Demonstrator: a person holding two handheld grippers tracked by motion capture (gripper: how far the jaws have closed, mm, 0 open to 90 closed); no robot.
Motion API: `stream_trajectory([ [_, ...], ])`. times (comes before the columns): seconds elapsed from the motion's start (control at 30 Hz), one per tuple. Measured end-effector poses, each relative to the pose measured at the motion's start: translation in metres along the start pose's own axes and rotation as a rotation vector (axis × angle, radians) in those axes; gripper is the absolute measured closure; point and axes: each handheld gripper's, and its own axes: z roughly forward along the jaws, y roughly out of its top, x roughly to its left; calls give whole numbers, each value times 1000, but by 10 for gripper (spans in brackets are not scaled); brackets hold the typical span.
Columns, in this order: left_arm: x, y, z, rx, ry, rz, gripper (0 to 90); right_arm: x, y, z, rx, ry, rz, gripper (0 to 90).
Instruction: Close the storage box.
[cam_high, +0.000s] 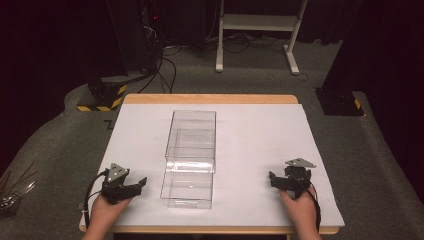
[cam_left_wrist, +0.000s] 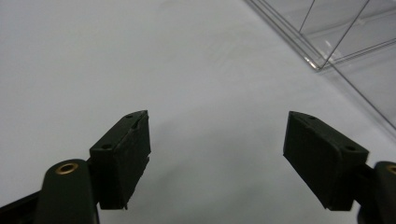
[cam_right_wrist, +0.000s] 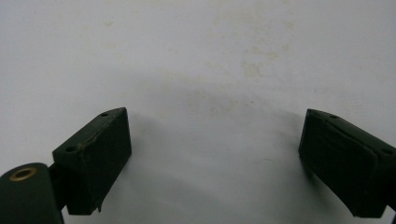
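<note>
A white table top (cam_high: 260, 150) is spreading under both tools, and a clear plastic box (cam_high: 190, 157) is lying on it between them, lengthwise away from the person. The box is sitting near the left gripper (cam_high: 142, 181), off its jaw tips, and well apart from the right gripper (cam_high: 271, 176). The left gripper (cam_left_wrist: 217, 140) is standing wide with nothing between its jaws, a box corner (cam_left_wrist: 322, 65) showing ahead of it. The right gripper (cam_right_wrist: 215, 149) is gaping wide over bare, faintly stained table.

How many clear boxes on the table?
2. Far clear box stands at the table's middle; near clear box lies right in front, touching or overlapping it. Transparency could hide another.
</note>
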Motion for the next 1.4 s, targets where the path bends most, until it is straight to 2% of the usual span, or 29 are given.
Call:
stream_trajectory([
  [0.2, -7, 5, -8, -37, -29, -18, 209, 0, 0, 0, 0, 1, 1, 92],
  [0.5, -21, 11, -16, -64, -56, 15, 209, 0, 0, 0, -1, 2, -1, 92],
  [0.7, -27, 16, -24, -94, -68, 23, 209, 0, 0, 0, -1, 2, -1, 92],
  [0.9, -31, 20, -32, -129, -83, 9, 208, 0, 0, 0, -1, 3, -1, 92],
  [1.2, -44, 27, -46, -175, -109, 35, 208, 0, 0, 0, -1, 3, -1, 93],
  [1.4, -52, 29, -59, -201, -138, 35, 208, 0, 0, 0, -1, 3, -1, 93],
])
